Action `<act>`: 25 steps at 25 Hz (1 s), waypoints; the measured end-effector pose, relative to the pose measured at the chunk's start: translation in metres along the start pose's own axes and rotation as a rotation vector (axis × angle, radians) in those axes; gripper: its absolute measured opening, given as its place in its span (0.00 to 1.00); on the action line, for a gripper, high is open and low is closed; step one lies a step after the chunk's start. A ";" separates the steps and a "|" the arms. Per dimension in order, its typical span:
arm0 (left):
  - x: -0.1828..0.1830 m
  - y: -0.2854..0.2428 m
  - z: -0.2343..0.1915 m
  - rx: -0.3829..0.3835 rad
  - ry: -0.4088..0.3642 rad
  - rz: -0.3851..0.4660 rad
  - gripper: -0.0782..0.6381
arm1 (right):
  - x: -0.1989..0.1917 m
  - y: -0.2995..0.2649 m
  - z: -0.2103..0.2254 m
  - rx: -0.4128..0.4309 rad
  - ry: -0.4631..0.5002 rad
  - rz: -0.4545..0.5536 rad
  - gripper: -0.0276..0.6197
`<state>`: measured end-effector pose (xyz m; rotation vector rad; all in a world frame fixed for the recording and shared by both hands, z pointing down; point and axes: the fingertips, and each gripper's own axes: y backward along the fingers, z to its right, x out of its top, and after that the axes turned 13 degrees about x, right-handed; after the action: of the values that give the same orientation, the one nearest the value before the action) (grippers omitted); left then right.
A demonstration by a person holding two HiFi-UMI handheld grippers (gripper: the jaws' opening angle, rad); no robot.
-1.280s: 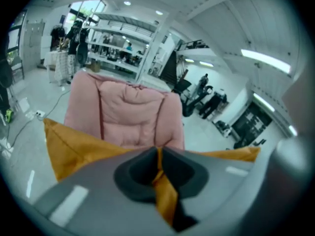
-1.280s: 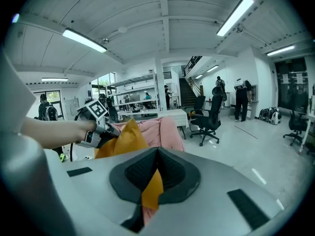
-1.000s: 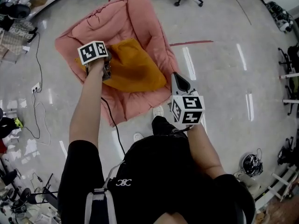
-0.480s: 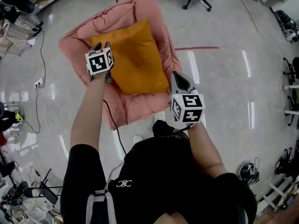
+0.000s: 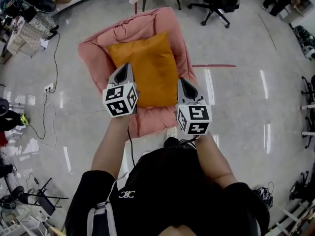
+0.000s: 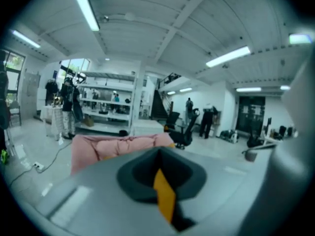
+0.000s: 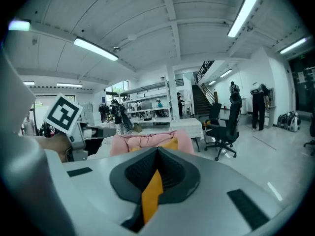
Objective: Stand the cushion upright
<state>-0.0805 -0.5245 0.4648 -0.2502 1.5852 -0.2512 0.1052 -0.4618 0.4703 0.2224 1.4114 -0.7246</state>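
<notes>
Orange square fabric cushion [image 5: 145, 68] leaning against back edge of pink quilted floor seat [image 5: 98, 50]; left gripper [image 5: 126, 67] and right gripper [image 5: 182, 80] pressed closed, holding nothing.

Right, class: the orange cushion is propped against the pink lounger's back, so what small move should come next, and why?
Probably draw both grippers back and leave it alone. The orange cushion already leans upright against the backrest of the pink lounger. The left gripper and right gripper both look shut, and they seem to be clear of it.
</notes>
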 end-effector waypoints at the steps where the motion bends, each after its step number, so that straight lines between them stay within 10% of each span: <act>1: 0.004 0.011 0.003 -0.004 0.004 0.015 0.11 | 0.004 -0.001 -0.004 0.000 0.017 0.008 0.04; 25: 0.022 0.072 0.030 0.010 -0.045 0.071 0.11 | 0.068 -0.015 -0.050 0.137 0.117 0.148 0.04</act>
<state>-0.0516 -0.4632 0.4202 -0.1900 1.5445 -0.1970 0.0552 -0.4685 0.4015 0.4779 1.4408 -0.6951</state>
